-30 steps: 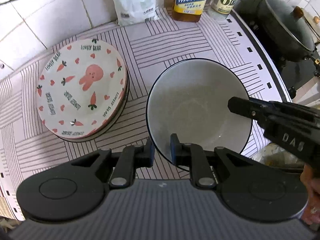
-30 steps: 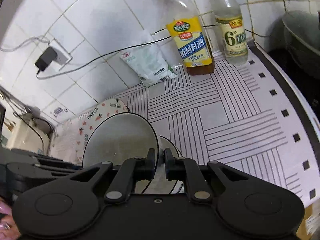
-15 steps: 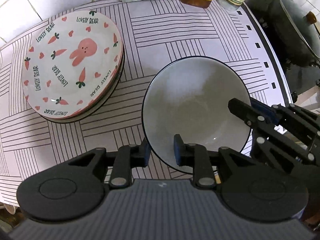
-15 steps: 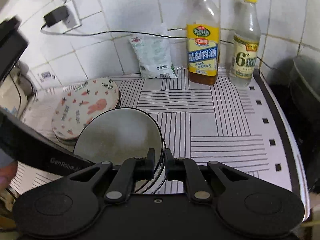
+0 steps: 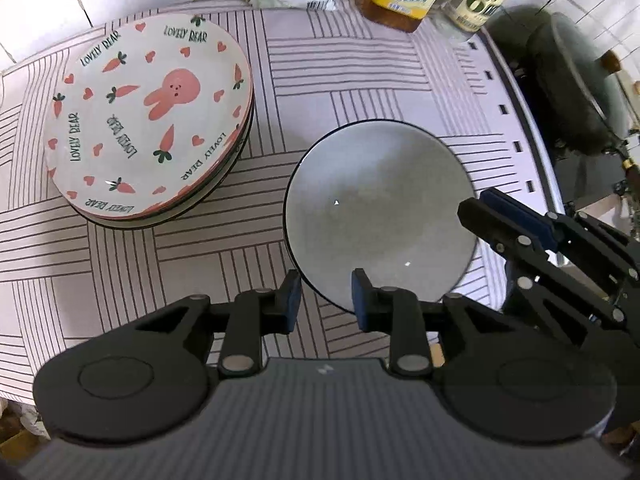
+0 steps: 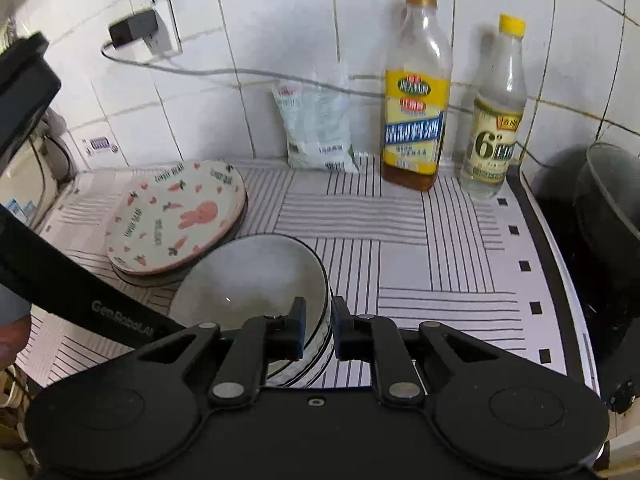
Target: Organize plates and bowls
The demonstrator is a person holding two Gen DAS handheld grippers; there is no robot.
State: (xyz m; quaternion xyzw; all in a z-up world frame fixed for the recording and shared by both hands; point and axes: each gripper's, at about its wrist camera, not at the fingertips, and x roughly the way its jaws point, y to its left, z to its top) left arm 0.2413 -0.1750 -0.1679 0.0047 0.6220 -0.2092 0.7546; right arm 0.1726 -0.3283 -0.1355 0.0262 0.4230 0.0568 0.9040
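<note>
A grey bowl with a dark rim (image 5: pixel 380 208) sits on the striped counter cloth, on top of another bowl whose side shows in the right wrist view (image 6: pixel 320 356). My left gripper (image 5: pixel 325 300) is open, its jaws either side of the bowl's near rim with a gap. My right gripper (image 6: pixel 319 326) straddles the bowl's right rim (image 6: pixel 256 276), jaws slightly parted around it. It also shows in the left wrist view (image 5: pixel 500 220). A stack of bunny-and-carrot plates (image 5: pixel 148 120) lies to the left, also in the right wrist view (image 6: pixel 176 216).
Two bottles (image 6: pixel 416 92) (image 6: pixel 496 108) and a white bag (image 6: pixel 316 128) stand against the tiled wall. A dark pot (image 5: pixel 572 80) sits on the stove at right. The counter's front edge runs just behind the bowls. A charger and cable hang on the wall (image 6: pixel 132 32).
My left gripper's jaws have opened wider and let go of the bowl's rim. The bowl has come down onto the lower bowl. My right gripper has eased slightly on the rim.
</note>
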